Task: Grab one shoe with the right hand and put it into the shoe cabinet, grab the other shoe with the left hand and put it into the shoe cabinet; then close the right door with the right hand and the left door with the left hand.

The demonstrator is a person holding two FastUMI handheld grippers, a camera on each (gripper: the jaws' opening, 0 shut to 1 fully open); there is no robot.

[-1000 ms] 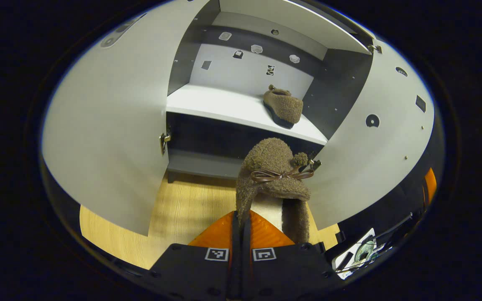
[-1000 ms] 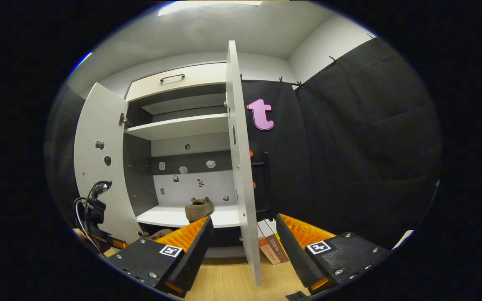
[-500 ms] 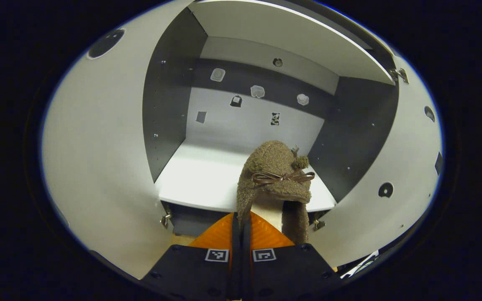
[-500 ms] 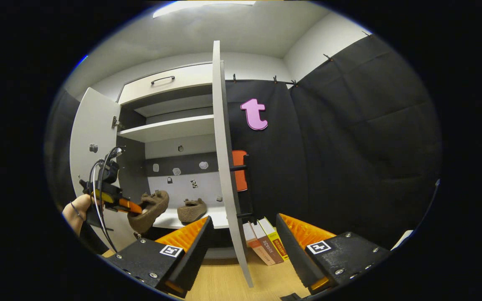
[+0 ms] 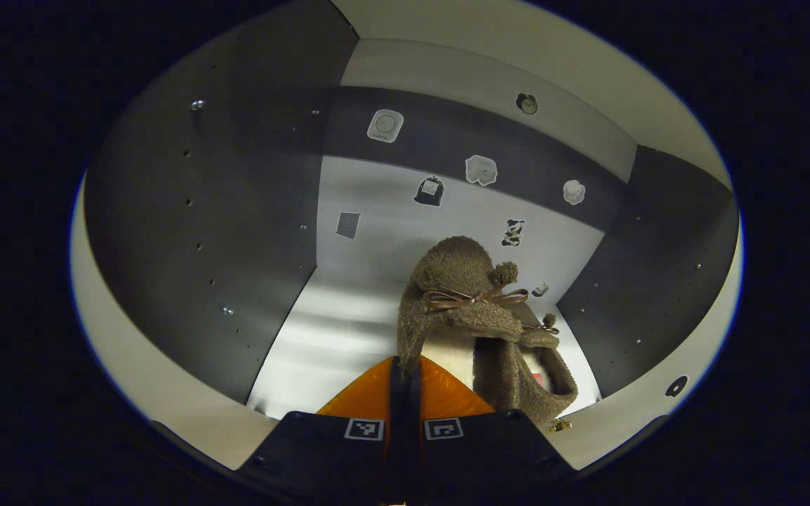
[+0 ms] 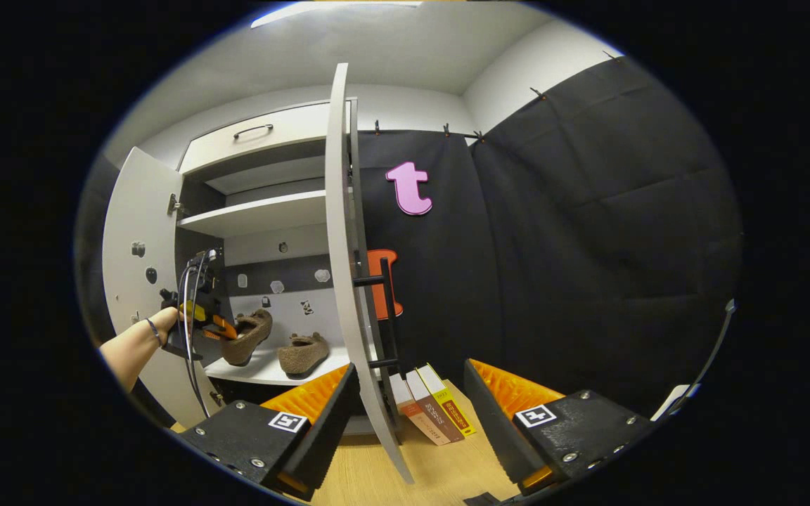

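The left gripper has its two fingers pressed together on the heel edge of a fuzzy brown shoe, which sticks out ahead of the fingertips with its toe and little bow pointing forward into the shoe cabinet. Just beyond and to the right of the held shoe, the other shoe lies on the white shelf, close against the first one. In the right gripper view, the left gripper, gripped by a person's hand, holds its shoe tilted above the shelf, toe up, with the second shoe resting flat just to its right. The right gripper is wide open and holds nothing; the edge of the cabinet's open right door stands ahead between its fingers, the left door is swung open far to its left, and some books lean on the floor just ahead.
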